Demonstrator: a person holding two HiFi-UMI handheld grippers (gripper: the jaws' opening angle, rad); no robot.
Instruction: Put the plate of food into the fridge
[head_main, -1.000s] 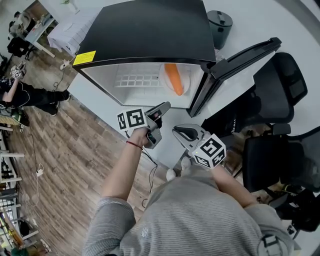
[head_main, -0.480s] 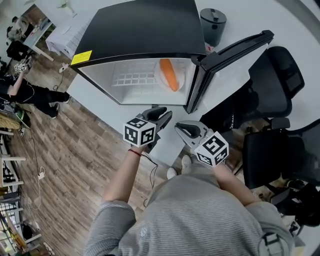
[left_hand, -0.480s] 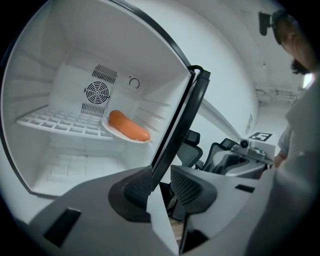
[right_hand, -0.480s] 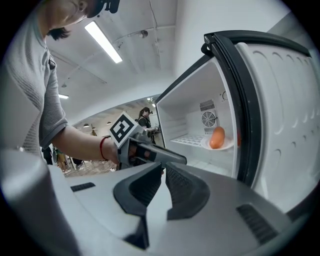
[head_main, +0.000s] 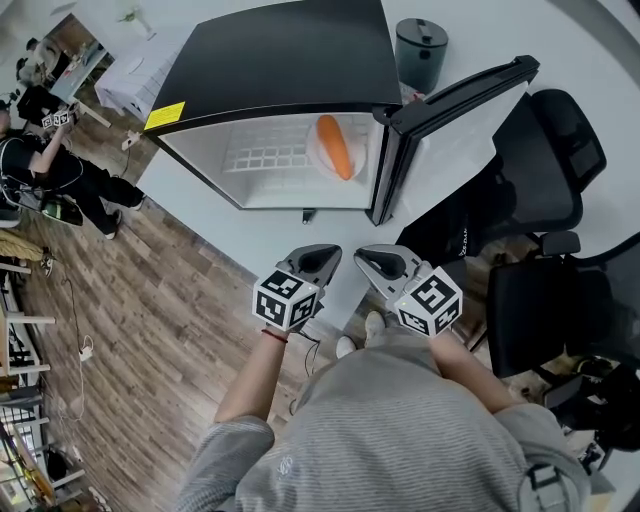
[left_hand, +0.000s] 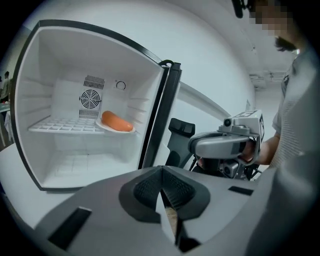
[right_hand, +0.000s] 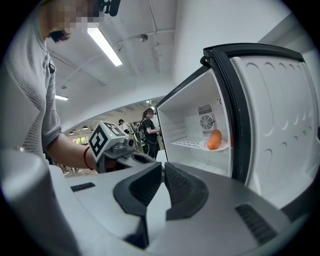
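Note:
The small fridge (head_main: 280, 60) stands with its door (head_main: 455, 95) swung open to the right. On its wire shelf (head_main: 262, 160) sits a white plate (head_main: 320, 168) with an orange sausage-like piece of food (head_main: 333, 146); the left gripper view shows the same plate (left_hand: 106, 129) and food (left_hand: 116, 121). My left gripper (head_main: 318, 258) is held back near my body, well short of the fridge, shut with nothing between its jaws (left_hand: 162, 192). Beside it, my right gripper (head_main: 372, 258) is also shut and empty (right_hand: 163, 175). The food (right_hand: 214, 139) is far ahead of it.
A dark round bin (head_main: 421, 45) stands behind the fridge door. Two black office chairs (head_main: 560, 150) (head_main: 560, 300) crowd the right side. People (head_main: 40, 170) and desks are at the far left on the wood floor (head_main: 150, 300).
My left gripper has drawn back from the fridge toward my body and its jaws have closed on nothing. The right gripper has barely moved.

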